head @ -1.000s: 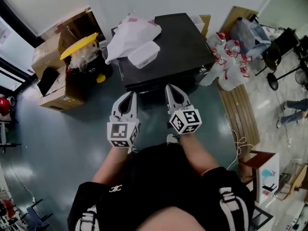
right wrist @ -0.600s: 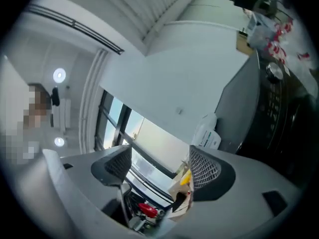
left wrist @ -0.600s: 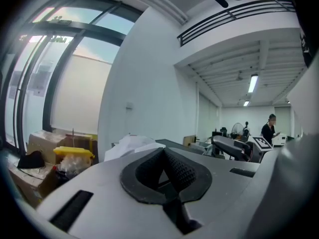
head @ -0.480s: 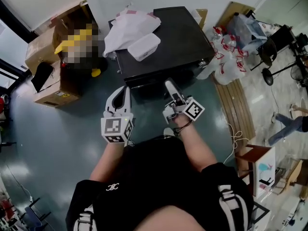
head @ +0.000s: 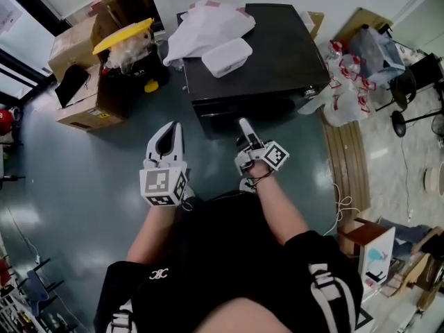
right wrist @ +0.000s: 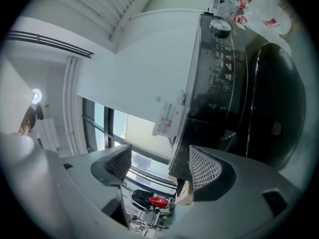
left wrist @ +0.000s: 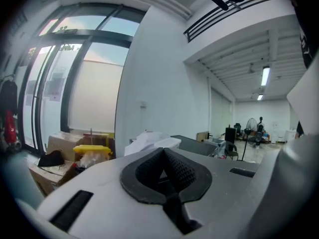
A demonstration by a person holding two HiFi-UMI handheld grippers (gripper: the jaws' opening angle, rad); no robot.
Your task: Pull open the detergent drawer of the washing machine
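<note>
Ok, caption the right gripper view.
Right gripper, jaws just opened with nothing between them, facing the black washing machine.

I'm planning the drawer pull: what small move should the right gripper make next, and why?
Probably ease the right gripper forward toward the washing machine's front panel: its jaws have just opened, grip nothing, and the panel lies just ahead, untouched.
</note>
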